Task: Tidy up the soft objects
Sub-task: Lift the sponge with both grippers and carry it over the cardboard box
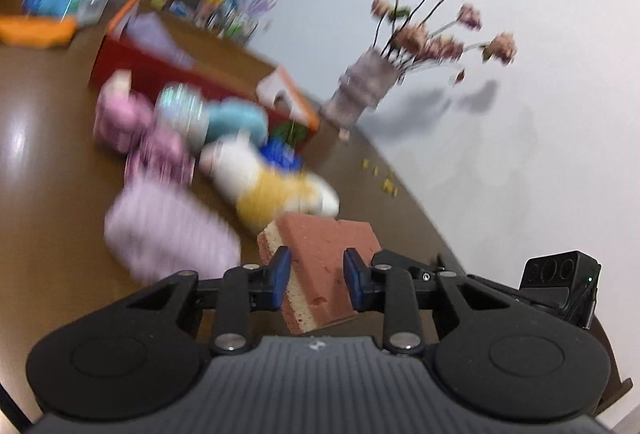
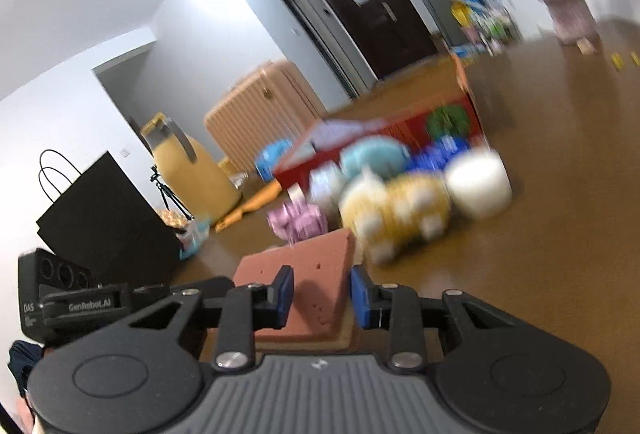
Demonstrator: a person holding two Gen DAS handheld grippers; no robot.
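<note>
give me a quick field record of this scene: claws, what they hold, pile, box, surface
left claw: shut on a sponge
right claw: shut on a sponge
sponge: reddish top, yellow layer beneath
pile: blurred soft toys, pink, blue, yellow and white
box: red box behind the pile, flaps open
surface: brown table
vase: dried flowers by the wall

Low in the frame the left gripper [image 1: 316, 280] has its blue pads [image 1: 282, 270] pressed against a reddish sponge [image 1: 320, 258] with a yellow layer, held tilted above the brown table [image 1: 52, 226]. Beyond it, blurred, lies a heap of soft toys [image 1: 224, 154] before a red box [image 1: 168, 70]. At upper right, a vase of pink flowers [image 1: 368, 82] stands near the wall.
</note>
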